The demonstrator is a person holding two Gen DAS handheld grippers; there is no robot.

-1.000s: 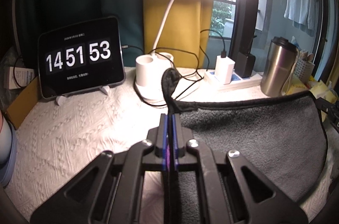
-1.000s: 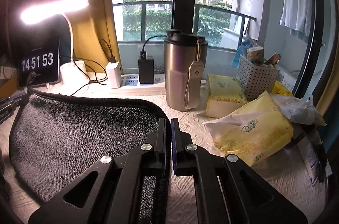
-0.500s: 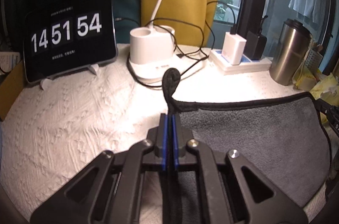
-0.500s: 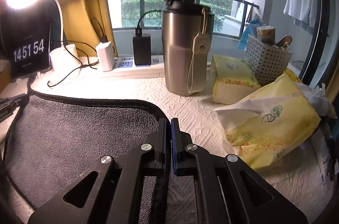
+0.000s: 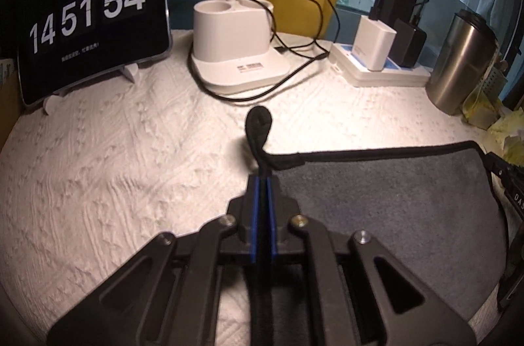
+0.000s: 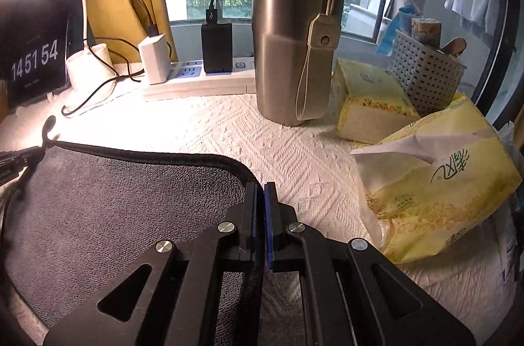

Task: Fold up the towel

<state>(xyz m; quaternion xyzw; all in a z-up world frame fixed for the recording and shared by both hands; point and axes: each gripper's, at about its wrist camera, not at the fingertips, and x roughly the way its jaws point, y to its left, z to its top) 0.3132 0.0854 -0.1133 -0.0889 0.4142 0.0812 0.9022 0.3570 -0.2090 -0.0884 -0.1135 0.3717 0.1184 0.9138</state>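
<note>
Napped matt grey cloth towel [image 5: 386,198] (black-bound edge), embossed white tablecloth [image 5: 114,166], brushed-steel tumbler [image 6: 294,51].

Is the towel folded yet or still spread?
Spread: the towel shows one flat layer, far edge stretched between left tongs and right tongs, both shut on its corners.

The left claw [image 5: 262,182] pinches the grey towel [image 5: 386,202] at its corner, hanging loop [image 5: 258,120] poking forward.

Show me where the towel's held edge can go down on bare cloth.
Free: the white cloth between the clock and the left tool, and the strip between towel and flask. Crowded: lamp base and cables behind, tissue packs by the right tool.
</note>
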